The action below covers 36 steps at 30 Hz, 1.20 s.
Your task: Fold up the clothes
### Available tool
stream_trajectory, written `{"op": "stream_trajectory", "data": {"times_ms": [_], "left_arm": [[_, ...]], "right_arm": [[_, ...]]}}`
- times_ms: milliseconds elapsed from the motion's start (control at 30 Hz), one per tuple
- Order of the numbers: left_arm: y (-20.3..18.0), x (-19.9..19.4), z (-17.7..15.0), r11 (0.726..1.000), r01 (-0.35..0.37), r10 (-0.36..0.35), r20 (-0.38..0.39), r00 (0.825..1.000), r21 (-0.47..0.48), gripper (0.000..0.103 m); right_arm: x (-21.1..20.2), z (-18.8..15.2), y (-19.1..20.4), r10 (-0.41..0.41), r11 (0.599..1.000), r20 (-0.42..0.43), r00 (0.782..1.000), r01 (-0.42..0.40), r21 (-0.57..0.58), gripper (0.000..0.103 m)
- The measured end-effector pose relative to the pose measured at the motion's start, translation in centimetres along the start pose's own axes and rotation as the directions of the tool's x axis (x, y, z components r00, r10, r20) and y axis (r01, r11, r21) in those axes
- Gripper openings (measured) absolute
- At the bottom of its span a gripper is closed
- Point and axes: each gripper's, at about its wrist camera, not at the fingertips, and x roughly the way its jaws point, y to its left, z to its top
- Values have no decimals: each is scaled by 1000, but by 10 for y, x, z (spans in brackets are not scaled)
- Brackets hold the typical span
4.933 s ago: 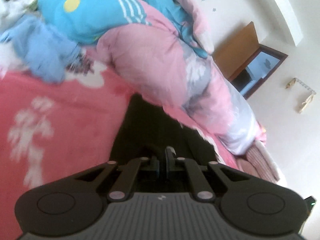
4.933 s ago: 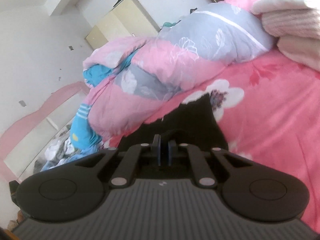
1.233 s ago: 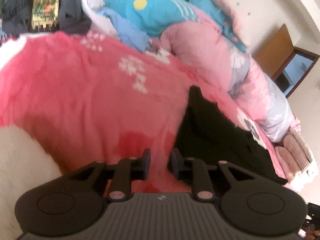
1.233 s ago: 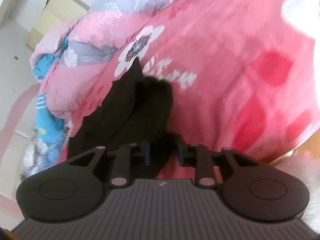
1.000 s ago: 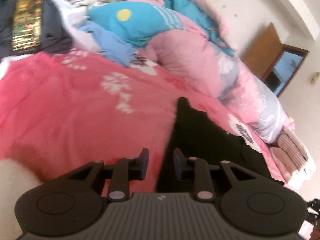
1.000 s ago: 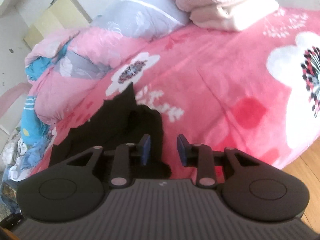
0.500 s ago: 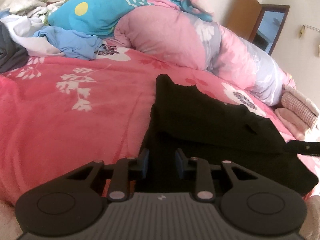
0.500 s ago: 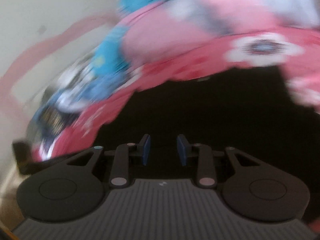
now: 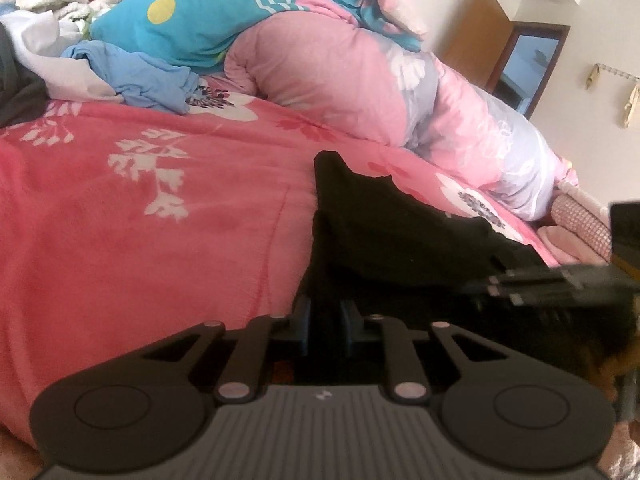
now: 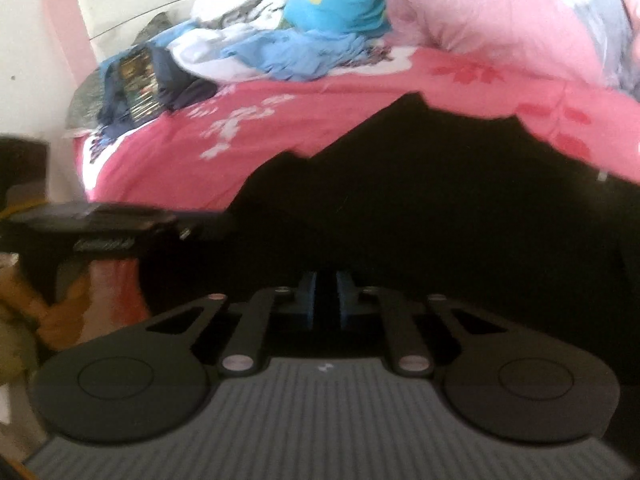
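No readable writing anywhere; print on dark folded garment [image 10: 140, 80] too blurred. Pink floral blanket [image 9: 140, 240] covers the bed; rolled pink-grey duvet [image 9: 360, 80] along the far side, teal pillow [image 9: 192, 28] and blue cloth [image 9: 140, 76] heaped by it. Black garment [image 9: 400, 232] lies on the blanket's near edge. Left gripper [image 9: 325, 320] closing, black cloth between its jaws. Right gripper [image 10: 326, 300] clamped together on the black garment's near edge.
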Motion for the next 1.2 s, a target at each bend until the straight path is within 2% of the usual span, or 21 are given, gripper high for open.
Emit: {"op": "stream_trajectory", "data": {"times_ms": [67, 167, 300, 367, 500, 633, 733, 767, 833, 900, 967, 1033, 1100, 1200], "left_arm": [[1, 0, -1, 1000, 8, -8, 3, 1000, -1, 18], [3, 0, -1, 1000, 16, -16, 6, 1000, 0, 18], [5, -1, -2, 1000, 28, -28, 7, 1000, -4, 18], [6, -1, -1, 999, 34, -34, 6, 999, -11, 18], [9, -1, -1, 999, 47, -47, 4, 999, -26, 18], [11, -1, 0, 998, 55, -55, 4, 998, -35, 18], [12, -1, -1, 998, 57, -57, 5, 998, -36, 18], [12, -1, -1, 998, 58, -58, 6, 998, -37, 18], [12, -1, -1, 998, 59, -59, 7, 998, -38, 18], [12, -1, -1, 997, 60, -60, 8, 998, -39, 18], [12, -1, -2, 997, 61, -61, 10, 998, -37, 18], [13, -1, -2, 997, 62, -62, 12, 998, -35, 18], [13, -2, -2, 997, 64, -64, 14, 998, -35, 18], [14, -2, -2, 997, 67, -66, 15, 998, -36, 18]], "right_arm": [[5, 9, -7, -26, 1000, 18, 1000, 26, 11, 4], [15, 25, -17, -125, 992, 71, 990, 126, -11, 5], [22, 45, -41, -173, 984, 136, 976, 165, 62, 6], [25, 52, -54, -180, 980, 164, 970, 162, 116, 6], [17, 56, -66, -148, 975, 210, 967, 106, 197, 7], [-2, 53, -52, -76, 986, 239, 968, 38, 160, 9], [-12, 44, -32, 62, 995, 185, 981, -75, 65, 10], [-12, 39, -23, 86, 996, 147, 985, -90, 24, 10], [-2, 31, -6, 91, 994, 52, 995, -88, -63, 10], [18, 28, 4, 62, 989, -28, 998, -65, -130, 9], [36, 33, 6, 28, 987, -48, 998, -35, -158, 8], [47, 52, -9, -4, 996, 14, 1000, 5, -88, 8], [52, 72, -31, -37, 998, 92, 995, 33, 45, 10], [44, 90, -67, 13, 959, 201, 980, -69, 276, 11]]}}
